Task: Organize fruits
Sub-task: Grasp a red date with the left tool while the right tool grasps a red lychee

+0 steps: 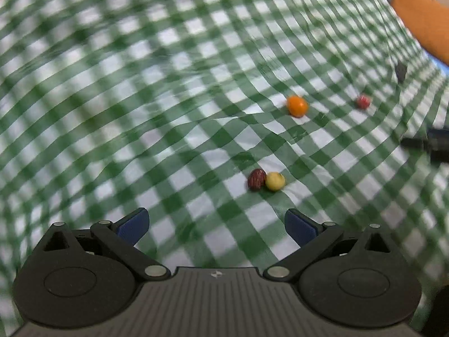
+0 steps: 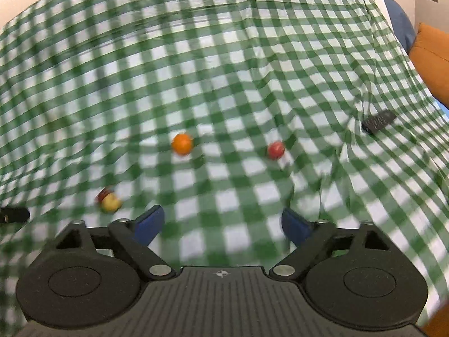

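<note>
Several small fruits lie on a green-and-white checked cloth (image 1: 168, 84). In the left wrist view a dark red fruit (image 1: 256, 179) touches a yellow fruit (image 1: 275, 181), just ahead of my open, empty left gripper (image 1: 216, 224). An orange fruit (image 1: 297, 106) and a red fruit (image 1: 363, 101) lie farther off. In the right wrist view the orange fruit (image 2: 182, 143) and red fruit (image 2: 275, 149) lie ahead of my open, empty right gripper (image 2: 221, 224). The yellow fruit (image 2: 111, 202) and dark red fruit (image 2: 103, 193) sit to its left.
A black remote (image 2: 378, 121) lies on the cloth (image 2: 224, 56) at the right. An orange cushion (image 1: 423, 25) sits at the far right edge, also in the right wrist view (image 2: 433, 59). The cloth is wrinkled. Both views are blurred.
</note>
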A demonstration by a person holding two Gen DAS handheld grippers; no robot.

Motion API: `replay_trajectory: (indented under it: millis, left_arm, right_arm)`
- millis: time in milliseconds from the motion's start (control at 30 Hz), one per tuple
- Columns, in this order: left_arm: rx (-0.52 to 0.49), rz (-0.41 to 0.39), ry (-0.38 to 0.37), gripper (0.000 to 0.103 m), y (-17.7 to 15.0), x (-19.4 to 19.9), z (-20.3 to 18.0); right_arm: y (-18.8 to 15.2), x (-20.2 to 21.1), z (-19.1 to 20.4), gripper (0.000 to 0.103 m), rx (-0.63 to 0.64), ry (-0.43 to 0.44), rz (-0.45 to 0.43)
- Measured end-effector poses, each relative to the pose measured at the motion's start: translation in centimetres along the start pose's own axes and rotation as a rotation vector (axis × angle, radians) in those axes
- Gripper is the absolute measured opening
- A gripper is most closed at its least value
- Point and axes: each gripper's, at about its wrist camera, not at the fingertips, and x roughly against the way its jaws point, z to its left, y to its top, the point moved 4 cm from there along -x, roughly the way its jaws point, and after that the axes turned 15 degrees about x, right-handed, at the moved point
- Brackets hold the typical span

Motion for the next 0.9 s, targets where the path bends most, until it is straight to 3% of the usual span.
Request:
replay_trajectory:
  millis: [200,433,533,567,600,633,667,767,900]
  left_arm:
    - [-0.087,0.047,-0.046,0.103,1.1,-7.1,-0.9]
    - [-0.188,0.063,-0.084,0.102,1.1,-10.6,-2.2]
    - [-0.228,0.061,-0.112,0.084,1.1,-11.3,-2.9]
    - [-0.223,0.069,-0.137,0.074,1.1,-11.4,-3.0]
    - [-0.207,0.073,-0.162,0.059,1.2,-11.3,-3.1]
    - [-0.201,0.082,-0.188,0.048,1.1,-11.2,-3.3]
    - [-0.207,0.091,-0.220,0.022,1.1,-11.0,-3.5]
    - [-0.220,0.070,-0.208,0.023,0.8,-10.0,-3.7]
    - [-0.154,0.041,-0.192,0.023,0.5,-7.0,-2.2]
  right_arm:
    - [1.9,-9.7,-4.1,0.062,-0.044,-0.069,0.049]
    - [2.3,-16.1,-6.2,0.064,-0.076,-0.100,0.099]
    - [2.6,-16.7,-6.1,0.063,-0.051,-0.110,0.083]
    - [2.7,-16.9,-6.0,0.055,-0.040,-0.114,0.079]
    - [2.7,-16.9,-5.9,0.049,-0.024,-0.116,0.071]
    - [2.8,-16.9,-5.7,0.034,-0.009,-0.113,0.064]
    - [2.9,-16.8,-5.5,0.027,0.005,-0.100,0.059]
    - [3.1,-15.7,-5.1,0.027,0.038,-0.117,0.055]
    - [3.5,-11.3,-4.1,0.027,0.053,-0.084,-0.005]
